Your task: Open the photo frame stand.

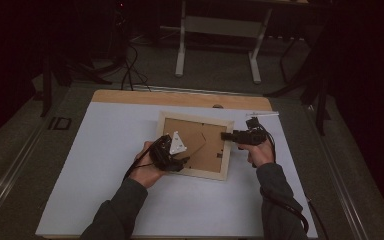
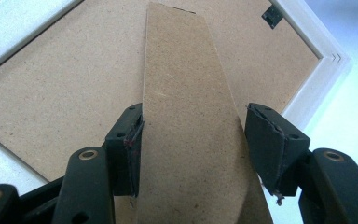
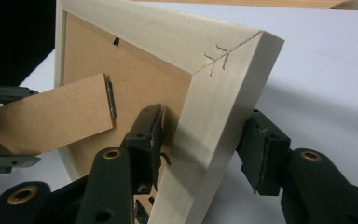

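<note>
Picture frame (image 1: 195, 145) face-down mid-table. Easel stand (image 2: 186, 116) running lengthwise between left gripper (image 2: 191, 140) jaws, narrow, gripped at edges. Right gripper (image 3: 200, 149) clamped across frame's right rail, nearer corner.

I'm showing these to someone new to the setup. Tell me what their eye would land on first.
First, the pale wooden picture frame lying back-up in the middle of the white table, its brown backing board showing. Next, the easel stand, a cardboard strip hinged to that backing, lies between the left gripper jaws. On the frame's right side, the right gripper straddles the wooden rail, one jaw inside against the backing and one outside.
</note>
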`<control>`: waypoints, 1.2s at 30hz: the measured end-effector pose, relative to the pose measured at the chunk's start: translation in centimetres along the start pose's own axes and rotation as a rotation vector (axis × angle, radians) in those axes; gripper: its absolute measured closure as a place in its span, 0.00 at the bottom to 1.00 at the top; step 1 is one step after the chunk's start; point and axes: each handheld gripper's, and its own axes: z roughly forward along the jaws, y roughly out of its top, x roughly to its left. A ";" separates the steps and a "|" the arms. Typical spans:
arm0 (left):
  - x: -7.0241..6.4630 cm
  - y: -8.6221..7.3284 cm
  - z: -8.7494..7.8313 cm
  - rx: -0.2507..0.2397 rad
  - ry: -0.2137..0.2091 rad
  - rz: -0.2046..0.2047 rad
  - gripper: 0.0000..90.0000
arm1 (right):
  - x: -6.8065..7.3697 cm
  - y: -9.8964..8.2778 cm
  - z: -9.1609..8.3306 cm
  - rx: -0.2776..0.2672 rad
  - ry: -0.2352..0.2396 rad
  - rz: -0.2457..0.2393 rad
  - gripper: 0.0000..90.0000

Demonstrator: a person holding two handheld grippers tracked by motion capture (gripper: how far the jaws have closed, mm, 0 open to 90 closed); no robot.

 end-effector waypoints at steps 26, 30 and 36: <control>0.4 -0.2 0.4 -0.005 0.069 0.027 0.47 | 0.9 0.4 -0.9 -0.072 -0.033 -0.031 0.67; 0.5 -0.3 0.5 -0.006 0.077 0.027 0.47 | 1.0 0.5 -0.9 -0.082 -0.037 -0.034 0.67; 0.7 -0.3 0.5 -0.007 0.056 0.011 0.47 | 1.1 0.4 -1.0 -0.092 -0.038 -0.042 0.67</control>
